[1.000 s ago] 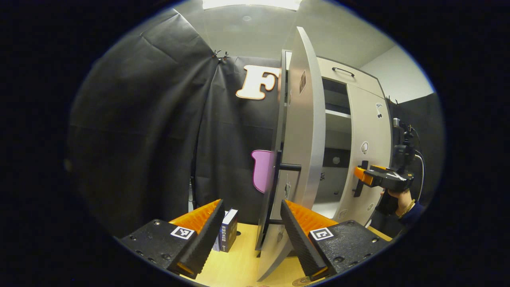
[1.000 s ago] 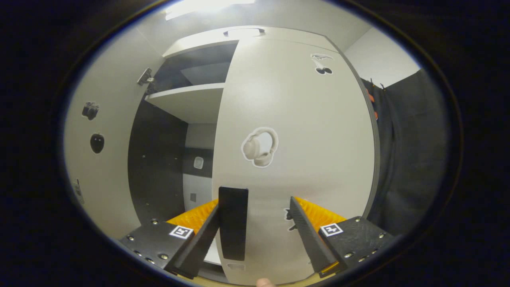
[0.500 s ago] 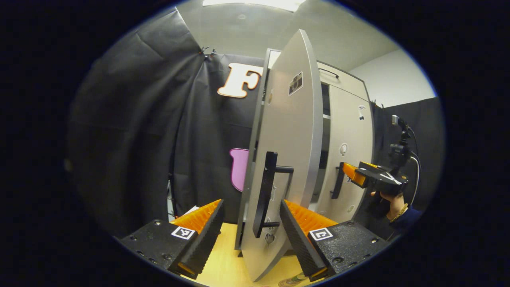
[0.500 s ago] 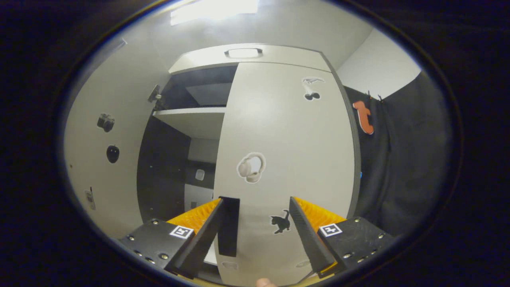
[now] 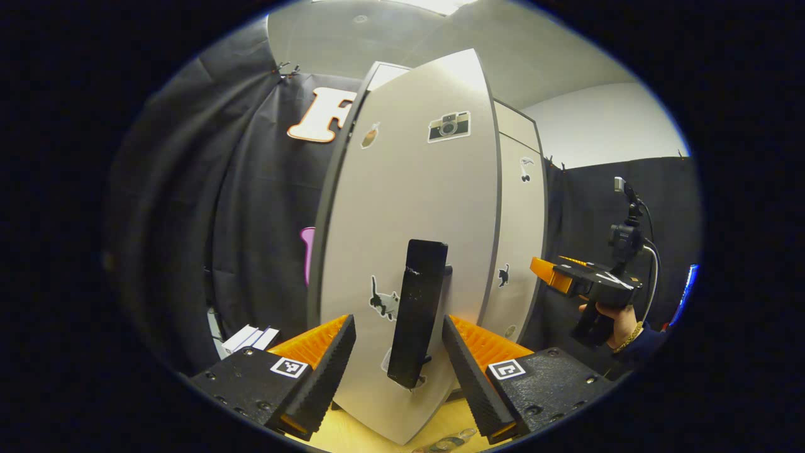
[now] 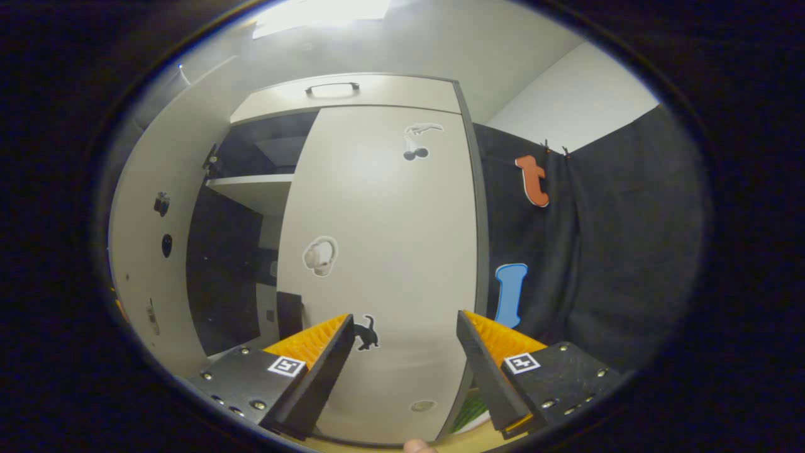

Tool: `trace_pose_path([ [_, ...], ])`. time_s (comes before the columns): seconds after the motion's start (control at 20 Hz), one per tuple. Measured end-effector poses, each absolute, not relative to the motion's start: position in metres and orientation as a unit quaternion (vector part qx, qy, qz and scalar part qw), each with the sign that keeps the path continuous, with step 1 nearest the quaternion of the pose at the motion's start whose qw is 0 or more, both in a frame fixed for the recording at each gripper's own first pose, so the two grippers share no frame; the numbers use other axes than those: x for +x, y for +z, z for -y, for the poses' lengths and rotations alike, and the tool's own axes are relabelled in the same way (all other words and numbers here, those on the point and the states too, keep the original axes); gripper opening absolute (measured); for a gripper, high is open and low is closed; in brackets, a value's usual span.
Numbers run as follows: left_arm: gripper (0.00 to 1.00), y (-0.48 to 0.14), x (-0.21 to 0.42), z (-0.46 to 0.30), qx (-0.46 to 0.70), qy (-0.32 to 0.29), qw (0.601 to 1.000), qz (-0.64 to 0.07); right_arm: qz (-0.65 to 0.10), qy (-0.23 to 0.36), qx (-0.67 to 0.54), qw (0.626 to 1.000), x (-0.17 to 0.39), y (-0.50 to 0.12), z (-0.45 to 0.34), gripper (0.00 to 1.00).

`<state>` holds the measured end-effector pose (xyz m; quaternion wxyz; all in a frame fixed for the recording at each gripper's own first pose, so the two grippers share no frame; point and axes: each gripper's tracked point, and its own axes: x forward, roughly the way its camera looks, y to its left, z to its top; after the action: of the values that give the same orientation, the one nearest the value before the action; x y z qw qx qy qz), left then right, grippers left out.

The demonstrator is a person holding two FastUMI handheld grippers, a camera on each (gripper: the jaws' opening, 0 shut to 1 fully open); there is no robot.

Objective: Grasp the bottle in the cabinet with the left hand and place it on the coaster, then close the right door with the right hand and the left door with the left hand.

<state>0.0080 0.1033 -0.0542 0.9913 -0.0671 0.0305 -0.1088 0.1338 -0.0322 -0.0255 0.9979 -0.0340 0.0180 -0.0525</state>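
Observation:
In the left gripper view the cabinet's left door stands partly swung in, its stickered outer face toward me. Its black handle rises between the fingers of my left gripper, which is open and not pressing on it. Beyond it is the right door, lying flat against the cabinet. A hand holds my right gripper just off that door. In the right gripper view my right gripper is open in front of the right door, clear of its handle. The left door stands ajar beside a dark gap.
A drawer front with a handle tops the cabinet. White boxes lie left of the cabinet on the wooden table. Something green sits low at the right door's foot. Black cloth hangs on both sides.
The left door has swung inward, its outer face and handle now before my left gripper. My right gripper has drawn back and to the right from the right door's handle.

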Motion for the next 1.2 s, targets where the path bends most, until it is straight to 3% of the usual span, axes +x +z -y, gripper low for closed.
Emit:
trace_pose_path([
  [0.1,0.84,-0.052,0.021,-0.088,-0.051,-0.123,0.991,-0.025,-0.021,-0.067,-0.038,0.997,0.127,-0.026,0.049,0.99],
  [0.15,0.89,-0.052,0.028,-0.085,-0.039,-0.121,0.992,-0.024,-0.022,-0.075,-0.041,0.996,0.123,-0.025,0.058,0.99],
  [0.35,0.93,-0.062,0.056,-0.063,-0.042,-0.136,0.989,-0.030,-0.028,-0.103,-0.049,0.993,0.112,-0.023,0.088,0.97],
  [1.2,0.93,-0.068,0.110,-0.032,-0.082,-0.137,0.986,-0.043,-0.045,-0.168,-0.051,0.983,0.078,-0.024,0.168,0.99],
])
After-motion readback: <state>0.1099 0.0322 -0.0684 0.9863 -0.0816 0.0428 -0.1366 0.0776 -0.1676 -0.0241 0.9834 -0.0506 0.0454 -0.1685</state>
